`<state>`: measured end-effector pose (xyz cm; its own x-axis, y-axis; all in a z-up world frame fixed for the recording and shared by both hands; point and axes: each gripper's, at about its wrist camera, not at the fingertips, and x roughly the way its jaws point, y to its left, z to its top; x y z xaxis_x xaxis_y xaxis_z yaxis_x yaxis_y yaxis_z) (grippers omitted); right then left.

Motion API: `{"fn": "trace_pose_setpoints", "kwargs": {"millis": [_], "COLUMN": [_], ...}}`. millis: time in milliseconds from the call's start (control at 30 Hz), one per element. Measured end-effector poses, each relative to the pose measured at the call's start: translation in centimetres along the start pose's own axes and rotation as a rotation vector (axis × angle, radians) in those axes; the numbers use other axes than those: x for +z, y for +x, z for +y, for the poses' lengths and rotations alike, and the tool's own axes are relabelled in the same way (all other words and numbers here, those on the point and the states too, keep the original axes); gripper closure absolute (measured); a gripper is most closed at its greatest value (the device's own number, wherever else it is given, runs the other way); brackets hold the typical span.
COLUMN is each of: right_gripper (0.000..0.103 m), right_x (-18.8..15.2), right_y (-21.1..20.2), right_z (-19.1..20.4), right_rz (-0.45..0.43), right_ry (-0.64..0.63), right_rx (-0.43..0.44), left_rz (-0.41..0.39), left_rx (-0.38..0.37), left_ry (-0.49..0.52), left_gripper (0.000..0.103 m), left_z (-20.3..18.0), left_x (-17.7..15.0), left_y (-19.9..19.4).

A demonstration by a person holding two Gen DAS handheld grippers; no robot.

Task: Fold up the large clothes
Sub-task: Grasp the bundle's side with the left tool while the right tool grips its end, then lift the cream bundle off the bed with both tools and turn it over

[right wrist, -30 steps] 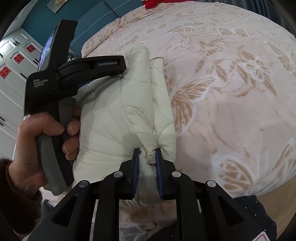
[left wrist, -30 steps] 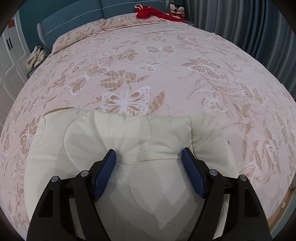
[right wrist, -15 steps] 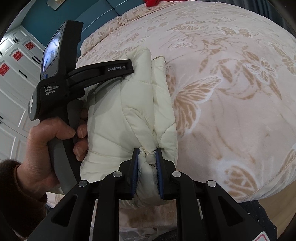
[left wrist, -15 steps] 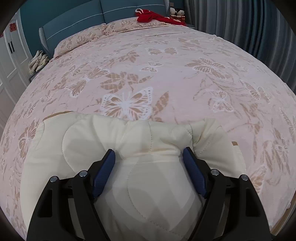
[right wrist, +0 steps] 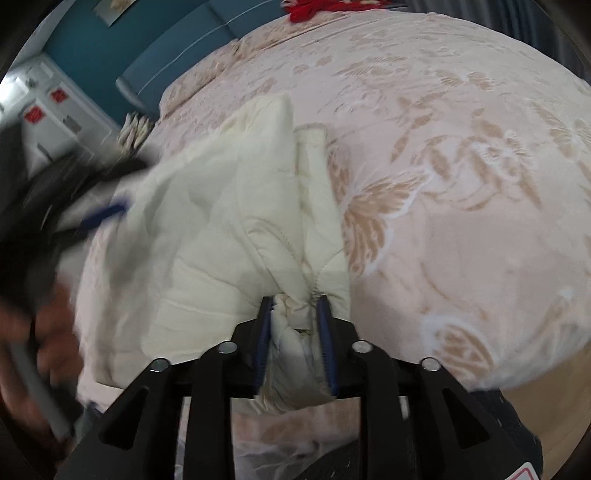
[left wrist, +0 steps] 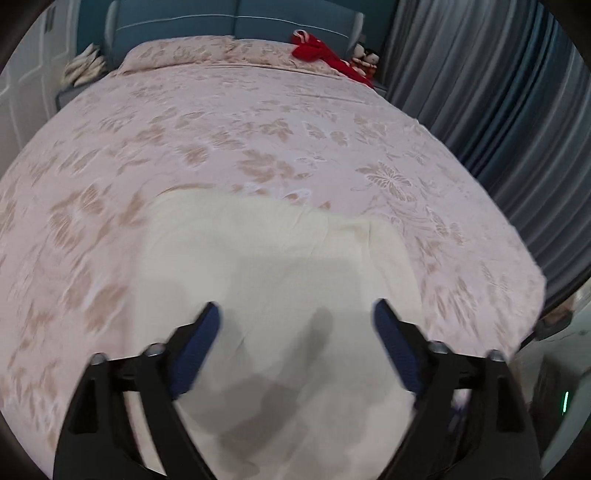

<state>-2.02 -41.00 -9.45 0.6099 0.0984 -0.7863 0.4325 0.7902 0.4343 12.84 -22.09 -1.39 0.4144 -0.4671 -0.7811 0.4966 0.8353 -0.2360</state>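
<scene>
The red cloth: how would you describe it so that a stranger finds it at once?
Look at the big bed with its pink butterfly cover, then at its far end by the blue headboard. The red cloth lies crumpled there, near the curtain, the only bright red thing on the bed.

- No lettering reads anywhere in either view right now.
- Red square stickers [right wrist: 34, 113] sit on the white wardrobe doors [right wrist: 44, 122] in the right wrist view, their marks too blurred to make out.
- A red-edged label [right wrist: 524, 473] peeks in at the bottom corner, cut off and unreadable.
</scene>
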Motion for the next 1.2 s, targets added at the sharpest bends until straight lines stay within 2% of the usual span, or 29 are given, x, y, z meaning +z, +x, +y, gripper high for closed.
{"fn": "trace_pose_setpoints", "kwargs": {"millis": [67,133,200,300,333,533,700,833,867,933,1000,1033,1100,1200], "right_gripper": [0.041,0.040,0.034,0.027,0.025,0.020,0.015,0.014,0.016,0.025,0.043,0.047,0.063,0.067], "right_x": [0.1,0.4,0.6,0.7,0.7,0.4,-0.5,-0.7,-0.7,-0.6,-0.1,0.1,0.5,0.9], "right_y": [-1.5,-1.8,-1.4,-0.7,-0.4,1.8,3.2,3.6,3.7,3.5,2.9,2.6,1.7,0.3], "right_z": [0.2,0.2,0.0,0.0,0.0,-1.2,-1.9,-1.6,-1.3,-0.7,0.0,0.3,1.3,2.5], "right_rz": [-0.044,-0.044,-0.018,-0.001,0.009,0.066,0.089,0.085,0.085,0.089,0.084,0.081,0.064,0.025], "right_ry": [0.016,0.045,0.093,0.135,0.148,0.276,0.380,0.380,0.375,0.346,0.299,0.274,0.215,0.167], "right_rx": [-0.051,-0.047,-0.038,-0.026,-0.024,0.088,0.184,0.183,0.182,0.183,0.181,0.176,0.160,0.161], "left_rz": [0.049,0.093,0.121,0.161,0.161,0.171,0.161,0.160,0.159,0.152,0.142,0.133,0.112,0.078], "left_rx": [0.005,0.005,-0.030,-0.118,-0.139,-0.183,-0.152,-0.105,-0.096,-0.076,-0.066,-0.060,-0.050,-0.048], "left_ry": [-0.065,-0.152,-0.264,-0.399,-0.417,-0.421,-0.372,-0.310,-0.297,-0.259,-0.229,-0.216,-0.191,-0.161], "left_gripper": [0.014,0.015,0.015,0.015,0.014,0.010,0.006,0.008,0.012,0.017,0.024,0.028,0.034,0.041], "left_z": [2.7,4.9,7.3,9.7,10.0,9.7,8.4,6.9,6.7,6.0,5.5,5.6,5.1,4.3], "left_x": [-1.8,-3.0,-4.4,-5.9,-6.2,-7.1,-7.3,-6.8,-6.7,-6.4,-6.0,-5.9,-5.4,-4.6], "left_y": [-1.0,-0.9,-0.5,0.2,0.3,1.0,1.4,1.1,1.0,0.4,-0.2,-0.8,-1.7,-3.2]}}
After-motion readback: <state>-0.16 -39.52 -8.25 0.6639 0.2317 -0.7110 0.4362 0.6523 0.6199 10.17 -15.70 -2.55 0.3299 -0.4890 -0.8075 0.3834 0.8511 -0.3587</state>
